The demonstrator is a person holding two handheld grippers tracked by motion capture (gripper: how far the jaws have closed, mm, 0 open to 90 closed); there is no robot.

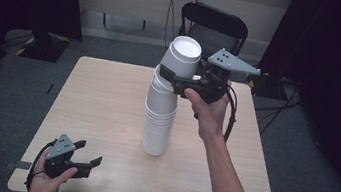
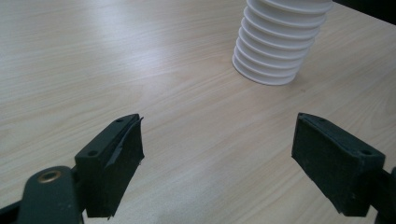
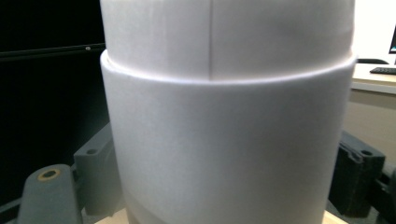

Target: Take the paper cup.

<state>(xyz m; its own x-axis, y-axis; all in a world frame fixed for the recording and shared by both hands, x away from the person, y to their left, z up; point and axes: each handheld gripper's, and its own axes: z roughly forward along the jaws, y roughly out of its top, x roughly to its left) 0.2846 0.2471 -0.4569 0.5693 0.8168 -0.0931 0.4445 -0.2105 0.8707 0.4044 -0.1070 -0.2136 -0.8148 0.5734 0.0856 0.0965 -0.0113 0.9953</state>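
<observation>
Right gripper (image 1: pixel 167 76) is up at the top of the cup stack (image 1: pixel 158 124), its jaws set either side of the upper cups (image 1: pixel 180 57) and holding them, and those cups lean off to one side while the rest of the stack stands on the table (image 1: pixel 107 102), just right of centre. In the right gripper view the white wall of the held cups (image 3: pixel 224 140) sits snug between the two jaws, one cup nested over another with a rim line across the middle. So the way I read it, the lift-off is under way but not finished: the top cups are tipped and gripped, yet their lower end looks still seated in the stack, and nothing has been set down anywhere else on the table. Most of the stack looks untouched, many ribbed rims one over another, so plenty is left if the job is to take cups off it. Left gripper (image 1: pixel 83 157) waits low at the near left corner, jaws spread wide with nothing between them; in its own view the stack's base (image 2: pixel 275 56) stands well ahead on bare wood. As for writing: none to report. The cups are plain white, no logo or print on any side shown, and the grippers carry no readable label either.
</observation>
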